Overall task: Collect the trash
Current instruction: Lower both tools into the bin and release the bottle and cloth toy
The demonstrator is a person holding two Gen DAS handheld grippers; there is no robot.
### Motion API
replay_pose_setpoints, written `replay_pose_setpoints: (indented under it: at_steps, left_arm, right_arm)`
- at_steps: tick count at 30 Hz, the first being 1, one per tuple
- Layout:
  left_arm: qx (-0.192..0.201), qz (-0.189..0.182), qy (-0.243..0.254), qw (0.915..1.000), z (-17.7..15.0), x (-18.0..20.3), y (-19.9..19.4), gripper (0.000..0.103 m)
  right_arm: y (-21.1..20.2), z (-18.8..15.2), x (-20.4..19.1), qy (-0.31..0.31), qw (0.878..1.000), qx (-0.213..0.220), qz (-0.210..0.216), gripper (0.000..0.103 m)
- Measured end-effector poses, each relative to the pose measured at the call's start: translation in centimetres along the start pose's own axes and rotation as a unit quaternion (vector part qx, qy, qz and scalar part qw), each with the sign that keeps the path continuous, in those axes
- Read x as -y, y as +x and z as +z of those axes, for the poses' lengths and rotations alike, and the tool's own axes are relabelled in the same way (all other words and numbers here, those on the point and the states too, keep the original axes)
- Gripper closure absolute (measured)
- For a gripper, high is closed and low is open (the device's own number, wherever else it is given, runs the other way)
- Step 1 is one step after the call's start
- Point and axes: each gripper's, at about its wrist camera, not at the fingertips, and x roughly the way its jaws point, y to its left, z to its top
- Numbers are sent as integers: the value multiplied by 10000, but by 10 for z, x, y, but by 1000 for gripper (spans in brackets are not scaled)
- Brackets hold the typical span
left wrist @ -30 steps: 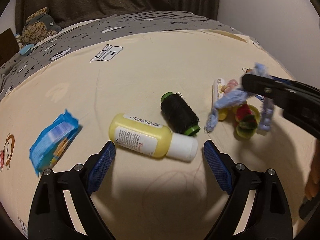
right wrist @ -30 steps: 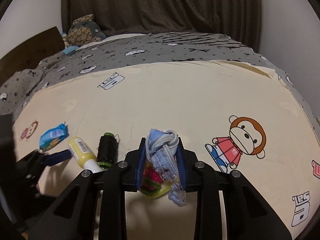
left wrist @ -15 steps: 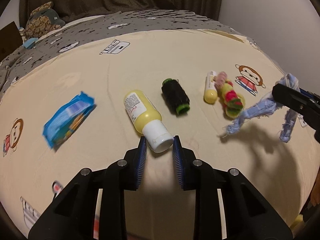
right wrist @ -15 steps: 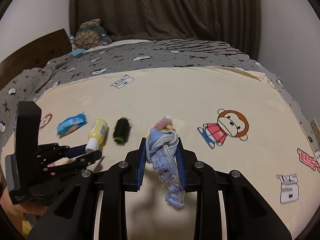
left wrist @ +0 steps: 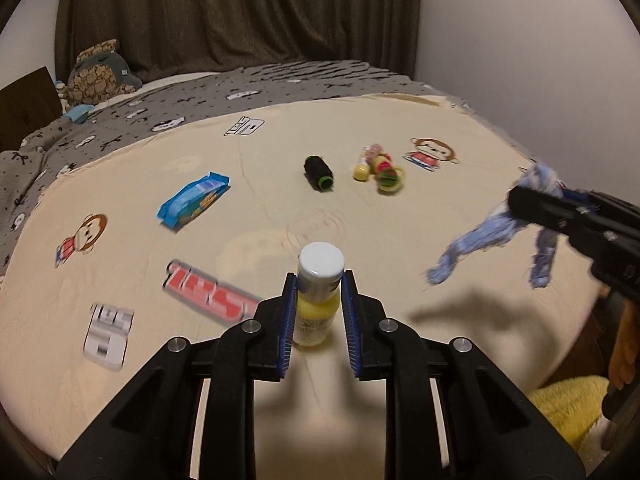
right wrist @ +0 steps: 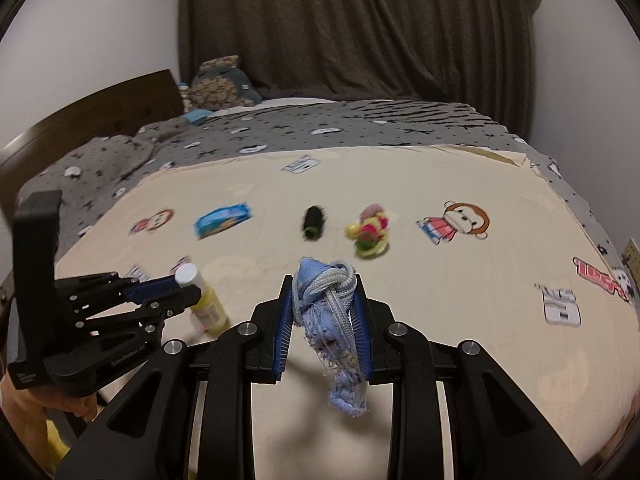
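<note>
Holding a yellow bottle (left wrist: 314, 320) just below its white cap between the blue pads of the left gripper (left wrist: 318, 284), with those jaws closing onto it and both pads pressing its sides. Showing, from the right wrist, that same bottle (right wrist: 210, 308) tilted in the left gripper (right wrist: 192, 286) at about nine o'clock, apparently clear of the cream sheet (right wrist: 480, 320), though motion blur keeps that from being sure. Pinching a frayed blue cloth (right wrist: 340, 360) in the right gripper (right wrist: 324, 284), clamped together on it, with ragged ends dangling below the pads. Seen from the left wrist at three o'clock: right gripper (left wrist: 520, 200) and blue cloth (left wrist: 480, 236) hanging above the cream sheet (left wrist: 280, 140). Lying on that sheet, well apart from both grippers: a blue packet (left wrist: 194, 200) at ten o'clock from the bottle, a black spool (left wrist: 319, 173) with green ends at twelve, and a small colourful bundle (left wrist: 382, 168) at one o'clock, just beside the spool. Farther back at eleven o'clock, a grey patterned blanket (left wrist: 200, 104) and a plush toy (left wrist: 100, 76) before a dark curtain (left wrist: 240, 12).
</note>
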Motion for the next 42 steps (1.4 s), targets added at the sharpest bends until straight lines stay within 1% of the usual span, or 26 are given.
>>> replay_pose_setpoints:
  at_steps: [4, 8, 13, 19, 21, 24, 28, 34, 36, 38, 40, 42]
  left_arm:
    - [125, -20, 11, 9999, -24, 7, -31, 83]
    - [92, -46, -13, 9999, -54, 10, -57, 83]
    - [-73, -152, -156, 9997, -91, 10, -76, 83]
    - [-457, -313, -248, 9982, -142, 14, -87, 83]
    - [-593, -354, -282, 9972, -154, 16, -85, 83]
    - [-864, -439, -309, 9948, -179, 18, -82, 83]
    - [-1223, -514, -390, 9904, -203, 17, -67, 83]
    - [-1671, -464, -485, 9836, -231, 16, -38, 83]
    - [-1896, -437, -505, 9796, -241, 17, -25, 83]
    - [-2071, -494, -530, 9756, -250, 18, -16, 83]
    - [-2268, -638, -600, 9700, -257, 18, -6, 83]
    - [-2513, -699, -681, 9630, -266, 18, 6, 83]
  right_arm:
    - [-15, -23, -18, -170, 9997, -118, 127, 75]
    - [-23, -48, -26, -89, 9992, -348, 171, 75]
    - [-33, -83, -36, -8, 9981, -579, 218, 75]
    - [-40, -125, -47, 78, 9953, -930, 271, 75]
    - [-41, -139, -51, 78, 9941, -1055, 230, 75]
    - [-38, -159, -56, 167, 9915, -1256, 286, 75]
    - [-26, -182, -58, 291, 9867, -1570, 312, 75]
    - [6, -228, -61, 498, 9719, -2268, 392, 75]
    - [15, -240, -59, 608, 9656, -2487, 451, 75]
    - [21, -248, -57, 707, 9611, -2632, 458, 75]
    - [23, -250, -54, 751, 9591, -2694, 424, 75]
    - [26, -252, -54, 744, 9577, -2752, 398, 75]
